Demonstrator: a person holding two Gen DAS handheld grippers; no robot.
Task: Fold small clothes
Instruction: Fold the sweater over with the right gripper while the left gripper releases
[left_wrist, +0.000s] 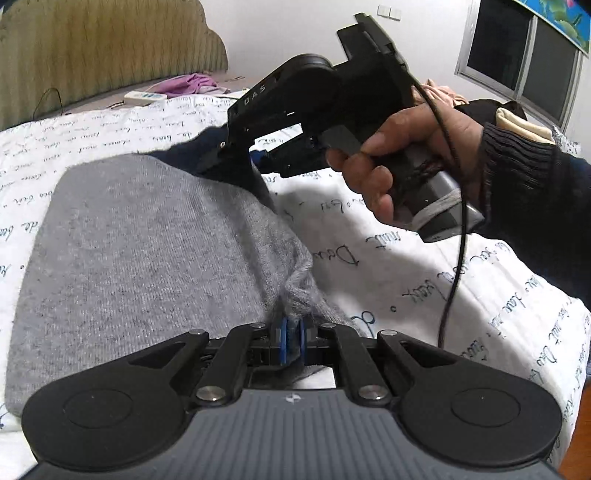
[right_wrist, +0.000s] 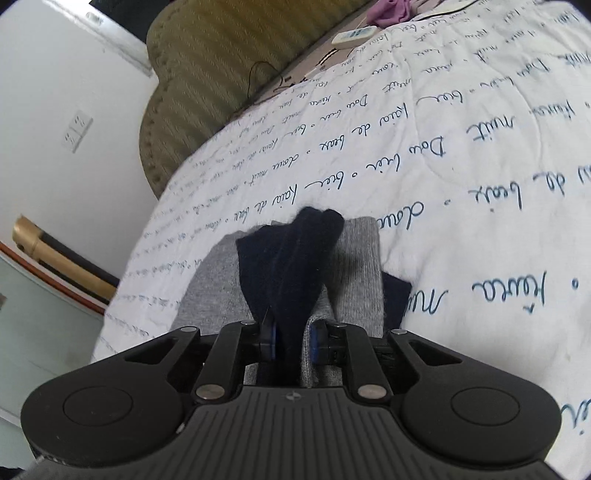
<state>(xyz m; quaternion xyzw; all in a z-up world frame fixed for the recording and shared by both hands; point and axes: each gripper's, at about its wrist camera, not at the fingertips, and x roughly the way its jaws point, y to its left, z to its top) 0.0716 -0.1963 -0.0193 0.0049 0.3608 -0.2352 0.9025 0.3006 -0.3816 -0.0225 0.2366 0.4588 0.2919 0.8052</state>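
Note:
A grey knit garment (left_wrist: 140, 236) with navy parts lies on the bed quilt (left_wrist: 388, 258). My left gripper (left_wrist: 291, 332) is shut on the grey garment's near edge, which bunches up at the blue pads. My right gripper (right_wrist: 291, 339) is shut on a bunched fold of the garment, navy (right_wrist: 291, 258) and grey (right_wrist: 354, 266), held between its blue pads. In the left wrist view the right gripper (left_wrist: 236, 162), held by a hand (left_wrist: 406, 155), pinches the garment's far navy edge.
The white quilt with blue script (right_wrist: 443, 147) covers the bed. A striped green headboard (left_wrist: 103, 48) stands at the back. A purple cloth (left_wrist: 192, 83) and a white remote (left_wrist: 146, 96) lie near it. A window (left_wrist: 524, 55) is at right. A black cable (left_wrist: 454, 258) hangs from the right gripper.

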